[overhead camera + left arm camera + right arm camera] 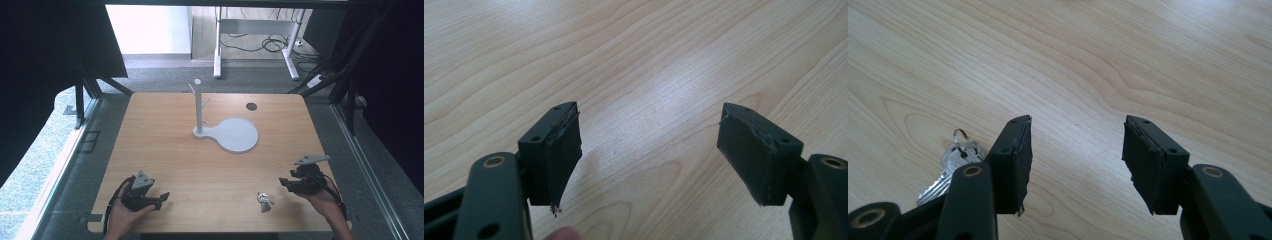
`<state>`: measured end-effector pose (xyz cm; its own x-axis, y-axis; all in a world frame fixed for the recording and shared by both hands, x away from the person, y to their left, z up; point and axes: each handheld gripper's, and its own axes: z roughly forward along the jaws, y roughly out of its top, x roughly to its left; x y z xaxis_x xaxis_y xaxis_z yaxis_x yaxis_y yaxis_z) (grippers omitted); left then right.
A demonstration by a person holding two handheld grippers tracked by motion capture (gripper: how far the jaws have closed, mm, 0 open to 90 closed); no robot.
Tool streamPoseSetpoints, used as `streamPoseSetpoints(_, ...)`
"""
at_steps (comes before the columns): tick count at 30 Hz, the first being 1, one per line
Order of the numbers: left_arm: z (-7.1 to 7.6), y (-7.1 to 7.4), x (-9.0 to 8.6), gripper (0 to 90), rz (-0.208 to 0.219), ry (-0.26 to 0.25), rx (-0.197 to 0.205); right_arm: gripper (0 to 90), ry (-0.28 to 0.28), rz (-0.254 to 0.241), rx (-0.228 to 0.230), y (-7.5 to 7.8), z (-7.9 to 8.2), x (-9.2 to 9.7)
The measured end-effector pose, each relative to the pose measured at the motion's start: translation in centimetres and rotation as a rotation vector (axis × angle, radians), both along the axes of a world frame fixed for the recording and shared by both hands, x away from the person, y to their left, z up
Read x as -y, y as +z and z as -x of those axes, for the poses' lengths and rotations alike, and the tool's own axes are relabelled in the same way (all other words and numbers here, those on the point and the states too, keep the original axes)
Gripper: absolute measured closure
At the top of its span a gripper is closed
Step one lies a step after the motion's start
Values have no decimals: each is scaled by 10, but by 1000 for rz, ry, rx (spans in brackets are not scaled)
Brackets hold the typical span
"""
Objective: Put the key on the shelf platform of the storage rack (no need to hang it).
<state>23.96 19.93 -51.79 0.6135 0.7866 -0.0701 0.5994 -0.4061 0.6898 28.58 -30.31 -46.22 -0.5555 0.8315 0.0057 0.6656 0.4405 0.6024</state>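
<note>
Both grippers gape wide, empty, near tabletop [165, 150] front edge: left gripper [162, 198], right gripper [285, 183] just beside keys [264, 201]. White stand [227, 131] mid-table, bare wood between.

Wooden table [165, 145] with two items.
White stand [227, 131] sits mid-table; keys [264, 201] lie near the front edge, well apart.

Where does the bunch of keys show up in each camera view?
High view: the keys lie near the table's front edge, just left of the right gripper.
Right gripper view: the keys sit at lower left, partly behind the left jaw.
Left gripper view: bare wood between open jaws.
Shared landmark: the wooden table.
</note>
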Motion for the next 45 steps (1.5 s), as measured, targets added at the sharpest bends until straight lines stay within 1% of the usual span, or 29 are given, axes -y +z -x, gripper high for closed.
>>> streamPoseSetpoints(1,0,-1,0,258,-2,-3,-2,465,8,7,-8,3,-2,-3)
streamPoseSetpoints(5,0,-1,3,258,0,-5,-5,471,24,12,-20,5,-5,-6)
streamPoseSetpoints(7,0,-2,3,258,-4,-10,-4,477,35,28,-21,7,-5,-9)
streamPoseSetpoints(10,0,-2,4,258,-6,-12,-6,486,56,36,-21,10,-5,-14)
streamPoseSetpoints(11,0,-2,4,258,-5,-12,-8,500,73,40,-31,11,-5,-18)
streamPoseSetpoints(12,0,-2,4,258,-6,-14,-7,500,73,40,-31,11,-5,-18)
streamPoseSetpoints(13,0,-2,5,258,-5,-14,-6,512,80,43,-42,12,-5,-20)
streamPoseSetpoints(14,1,-1,5,258,-6,-16,-4,528,84,50,-46,12,-5,-22)
streamPoseSetpoints(15,1,-1,5,258,-6,-17,-3,539,90,66,-60,11,-6,-24)
streamPoseSetpoints(16,1,-1,5,258,-8,-17,-5,539,90,66,-60,11,-6,-24)
streamPoseSetpoints(18,0,-1,5,258,-9,-15,-7,541,94,71,-85,10,-7,-27)
streamPoseSetpoints(23,0,-3,6,258,-13,-19,-14,542,107,76,-115,7,-9,-31)
streamPoseSetpoints(27,1,-2,6,258,-6,-19,-13,544,117,88,-123,5,-10,-34)
streamPoseSetpoints(28,1,-2,6,259,-3,-13,-16,549,105,99,-121,5,-9,-36)
streamPoseSetpoints(30,2,-3,6,259,-1,-18,-16,551,103,102,-123,5,-10,-36)
streamPoseSetpoints(35,1,-3,5,259,-1,-20,-13,568,118,119,-152,3,-10,-41)
streamPoseSetpoints(38,1,-3,4,259,2,-10,-14,584,130,126,-176,0,-12,-45)
streamPoseSetpoints(45,2,-2,4,259,4,-16,-10,613,148,140,-203,-5,-11,-54)
